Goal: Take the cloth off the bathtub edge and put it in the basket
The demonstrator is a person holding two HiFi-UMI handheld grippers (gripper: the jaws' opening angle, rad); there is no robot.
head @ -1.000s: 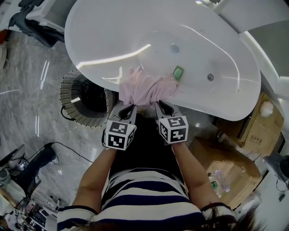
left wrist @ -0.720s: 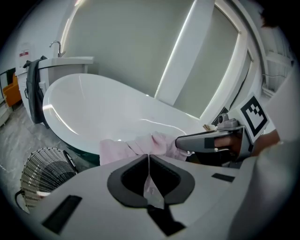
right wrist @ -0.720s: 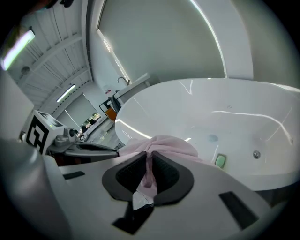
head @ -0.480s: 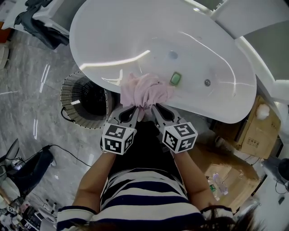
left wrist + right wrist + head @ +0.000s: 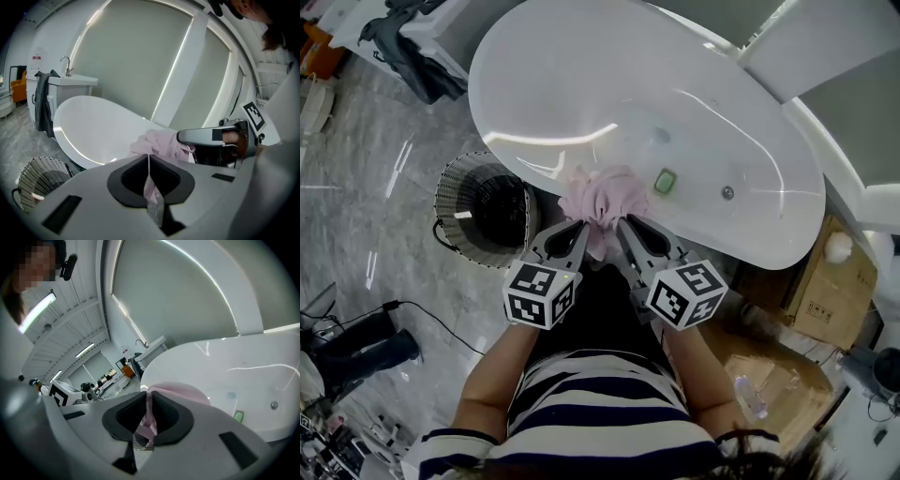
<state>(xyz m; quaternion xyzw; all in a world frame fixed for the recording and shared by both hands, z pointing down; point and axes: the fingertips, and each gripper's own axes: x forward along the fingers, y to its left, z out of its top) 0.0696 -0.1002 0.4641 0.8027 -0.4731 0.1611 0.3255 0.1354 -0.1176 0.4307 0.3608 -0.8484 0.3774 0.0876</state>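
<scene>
Pink cloth (image 5: 602,199) is bunching at centre frame by the near rim of the white bathtub (image 5: 581,84). We are clamping it with both the left gripper (image 5: 579,228) and the right gripper (image 5: 624,225). The wire basket (image 5: 450,192) is sitting to its left.

Striped navy-and-white shirt (image 5: 600,412); grey hand-held grippers (image 5: 579,228) (image 5: 625,224) bear black-and-white marker cubes (image 5: 541,293) (image 5: 686,293).
</scene>
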